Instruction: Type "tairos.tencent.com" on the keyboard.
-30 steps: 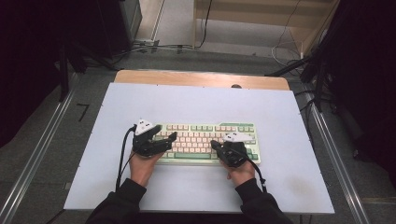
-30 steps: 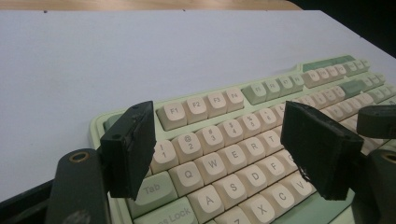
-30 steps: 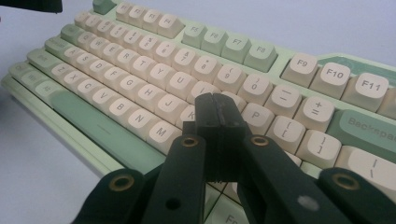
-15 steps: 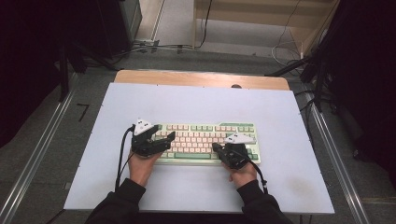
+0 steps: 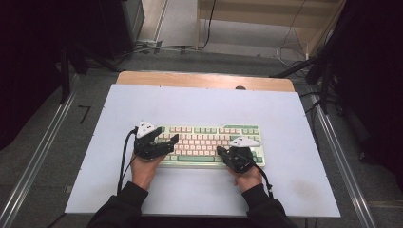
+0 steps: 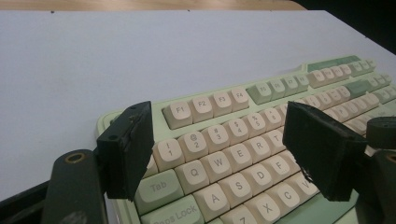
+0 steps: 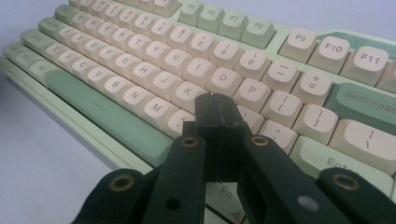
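**Both grippers at the keyboard, right one a touch nearer the person**

Since the earlier high views the right gripper (image 5: pixel 222 153) has slid slightly toward the person's side of the keyboard; the left gripper (image 5: pixel 172 141) and the keyboard sit where they were.

Nearest the camera in the high view, two dark-sleeved forearms come up from the bottom edge, and each hand grips one tool: the left hand (image 5: pixel 144 168) below the keyboard's left end, the right hand (image 5: pixel 248 176) below its right part. A black cable (image 5: pixel 124 159) trails back from the left gripper along the table.

Just beyond the hands lies the keyboard (image 5: pixel 209 141), pale green with cream keys, flat on the white table (image 5: pixel 199 107) and roughly centred on its near half, its long side running left to right.

The left gripper hangs over the keyboard's left end with its jaws spread wide; its own view shows them apart above the number and letter rows, with nothing between them (image 6: pixel 219 154). Whether they touch the keys cannot be told.

The right gripper's jaws are pressed together with no gap, holding nothing, their tip over the keys around K and L (image 7: pixel 217 109). Contact with a key cannot be made out.

Farther off, the bare white top runs to a wooden strip (image 5: pixel 204 80) along the far edge, and past that lie grey floor and loose cables (image 5: pixel 157 46).
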The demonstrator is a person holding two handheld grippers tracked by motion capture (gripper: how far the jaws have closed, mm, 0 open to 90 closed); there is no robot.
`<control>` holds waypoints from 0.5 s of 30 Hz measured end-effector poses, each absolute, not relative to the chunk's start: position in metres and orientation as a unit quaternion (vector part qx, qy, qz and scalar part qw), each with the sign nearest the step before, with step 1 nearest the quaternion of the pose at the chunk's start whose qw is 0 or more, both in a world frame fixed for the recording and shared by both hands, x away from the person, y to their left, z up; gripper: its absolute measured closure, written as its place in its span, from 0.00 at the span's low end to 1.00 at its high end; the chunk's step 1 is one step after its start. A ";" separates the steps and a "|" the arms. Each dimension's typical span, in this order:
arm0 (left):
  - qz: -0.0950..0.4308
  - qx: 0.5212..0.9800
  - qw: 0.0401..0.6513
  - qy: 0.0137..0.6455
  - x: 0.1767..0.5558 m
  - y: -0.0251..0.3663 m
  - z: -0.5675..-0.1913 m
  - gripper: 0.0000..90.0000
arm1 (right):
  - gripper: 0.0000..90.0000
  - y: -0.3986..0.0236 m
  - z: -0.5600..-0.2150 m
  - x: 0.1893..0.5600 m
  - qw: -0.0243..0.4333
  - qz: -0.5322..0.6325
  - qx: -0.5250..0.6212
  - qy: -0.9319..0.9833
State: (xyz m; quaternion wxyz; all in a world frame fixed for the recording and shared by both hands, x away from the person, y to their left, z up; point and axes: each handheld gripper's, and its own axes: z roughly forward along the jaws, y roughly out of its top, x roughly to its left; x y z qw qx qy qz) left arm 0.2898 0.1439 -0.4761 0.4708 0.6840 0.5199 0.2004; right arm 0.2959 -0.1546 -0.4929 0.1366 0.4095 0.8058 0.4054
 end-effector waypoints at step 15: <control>0.199 0.685 0.471 0.519 0.290 0.144 -0.477 0.28 | 0.75 -0.155 -0.489 0.294 0.132 0.432 0.407 0.794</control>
